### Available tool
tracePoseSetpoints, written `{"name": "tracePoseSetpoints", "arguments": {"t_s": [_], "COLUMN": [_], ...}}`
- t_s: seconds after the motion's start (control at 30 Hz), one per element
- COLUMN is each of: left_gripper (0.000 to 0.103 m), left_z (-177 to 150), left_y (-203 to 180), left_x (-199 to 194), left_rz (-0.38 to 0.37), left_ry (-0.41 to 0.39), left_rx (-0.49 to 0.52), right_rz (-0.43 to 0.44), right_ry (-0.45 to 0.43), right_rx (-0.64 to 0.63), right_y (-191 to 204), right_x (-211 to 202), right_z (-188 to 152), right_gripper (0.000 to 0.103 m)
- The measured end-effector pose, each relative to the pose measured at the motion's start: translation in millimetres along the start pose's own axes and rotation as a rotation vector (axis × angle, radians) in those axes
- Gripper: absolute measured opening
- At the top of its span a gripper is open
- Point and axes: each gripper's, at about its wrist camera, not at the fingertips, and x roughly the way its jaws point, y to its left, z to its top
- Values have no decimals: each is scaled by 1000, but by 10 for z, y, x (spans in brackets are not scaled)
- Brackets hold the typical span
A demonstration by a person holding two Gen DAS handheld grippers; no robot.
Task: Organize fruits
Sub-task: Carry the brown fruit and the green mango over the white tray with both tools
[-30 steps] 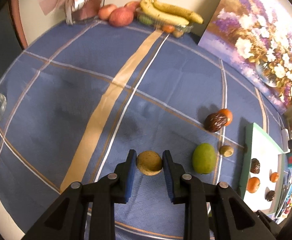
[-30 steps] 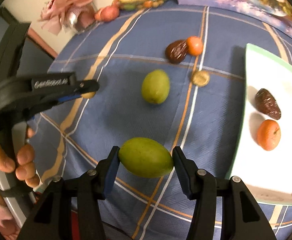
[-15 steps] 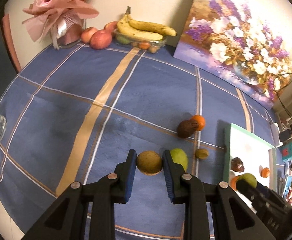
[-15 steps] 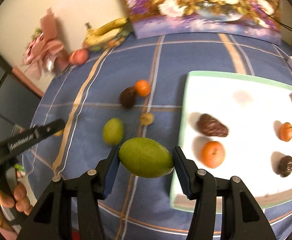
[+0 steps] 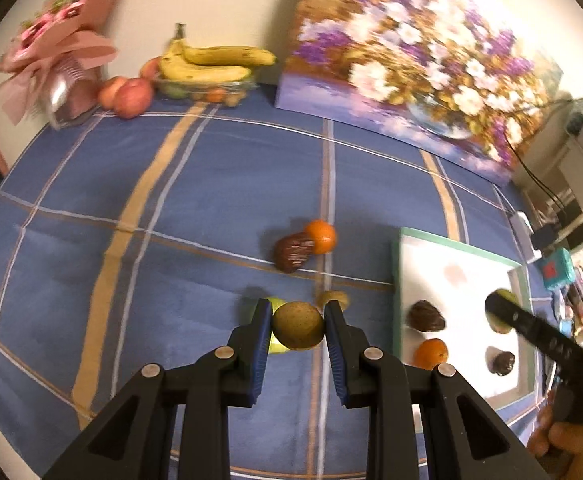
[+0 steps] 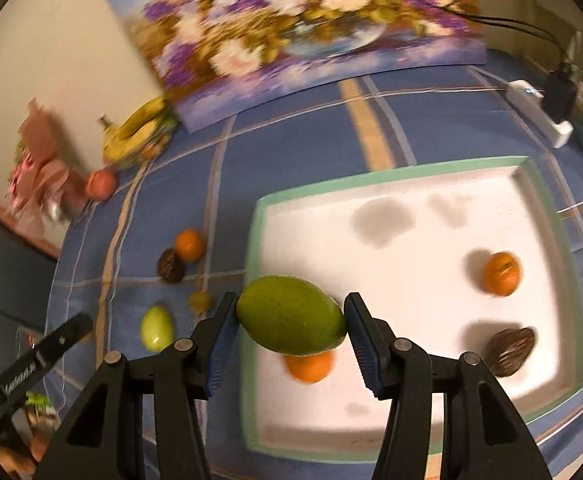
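The left gripper (image 5: 298,322) is clamped on a brown fruit (image 5: 298,325) above the cloth (image 5: 211,184). The right gripper (image 6: 291,322) grips a mango (image 6: 291,320) over the tray's (image 6: 411,168) left edge.

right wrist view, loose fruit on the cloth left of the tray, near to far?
Light green fruit → small yellowish-brown fruit → dark brown fruit → orange, touching the brown one.

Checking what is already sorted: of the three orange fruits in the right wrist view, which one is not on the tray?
The orange fruit on the blue cloth, touching a dark brown fruit. The other two lie inside the white tray.
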Motion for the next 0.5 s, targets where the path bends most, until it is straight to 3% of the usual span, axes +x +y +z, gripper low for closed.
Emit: {"name": "tracePoseSetpoints", "arguments": {"t_s": [0.2, 0.5], "left_gripper": [28, 28], "left_z": [82, 279], "left_y": [-432, -1101], "left_x": [130, 447], "left_rz": [-41, -81], "left_ry": [37, 88], "left_rx": [85, 183], "right_rz": [-83, -153], "right_ry": [-50, -57], "right_rx": [21, 31], "right_y": [-238, -514], "right_x": [-128, -123], "right_z": [196, 470], "right_gripper": [55, 55]}}
